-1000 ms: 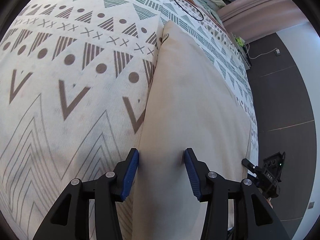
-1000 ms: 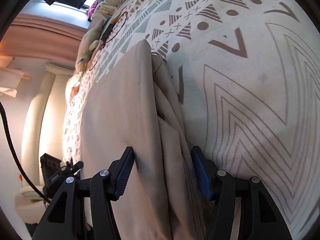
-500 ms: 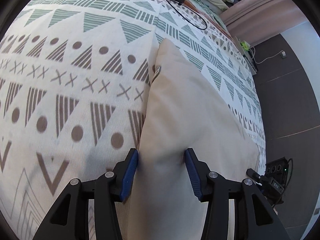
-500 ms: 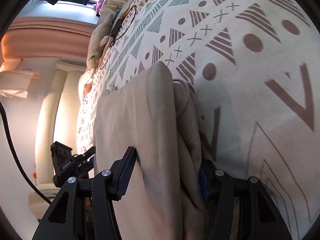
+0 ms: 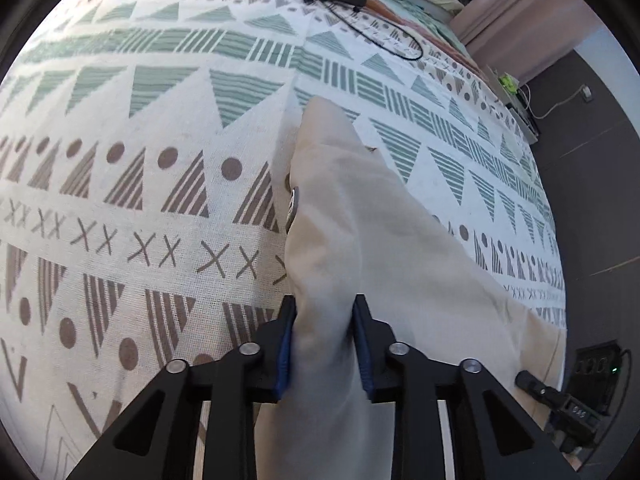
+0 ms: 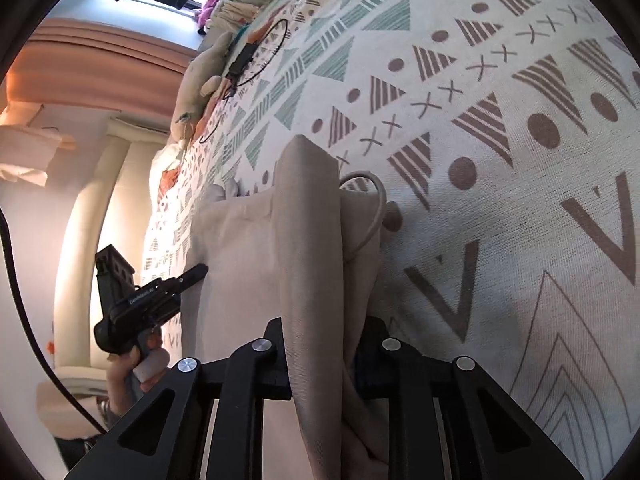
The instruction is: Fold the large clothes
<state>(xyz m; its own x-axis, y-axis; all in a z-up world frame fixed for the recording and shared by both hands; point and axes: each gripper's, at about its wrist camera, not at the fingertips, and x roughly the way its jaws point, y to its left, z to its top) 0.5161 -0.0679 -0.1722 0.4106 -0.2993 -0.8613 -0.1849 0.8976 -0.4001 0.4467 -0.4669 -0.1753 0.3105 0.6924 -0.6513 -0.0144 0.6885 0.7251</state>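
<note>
The left gripper [image 5: 323, 322] has its blue-padded fingers [image 5: 286, 344] pinched on a raised ridge of the large beige cloth garment [image 5: 360, 248], which runs from bottom centre toward mid-frame over the white bed cover with grey and green triangle patterns [image 5: 140, 152]. The right gripper [image 6: 320, 344] likewise clamps a bunched fold of that garment [image 6: 308, 240], its pads hidden by fabric. The garment's lower end is cut off by the frame; a black cable [image 5: 376, 36] lies at upper centre.

The beige garment [image 6: 308, 240] hid the right gripper's [image 6: 320, 344] finger pads and ran off frame at 6 o'clock.
</note>
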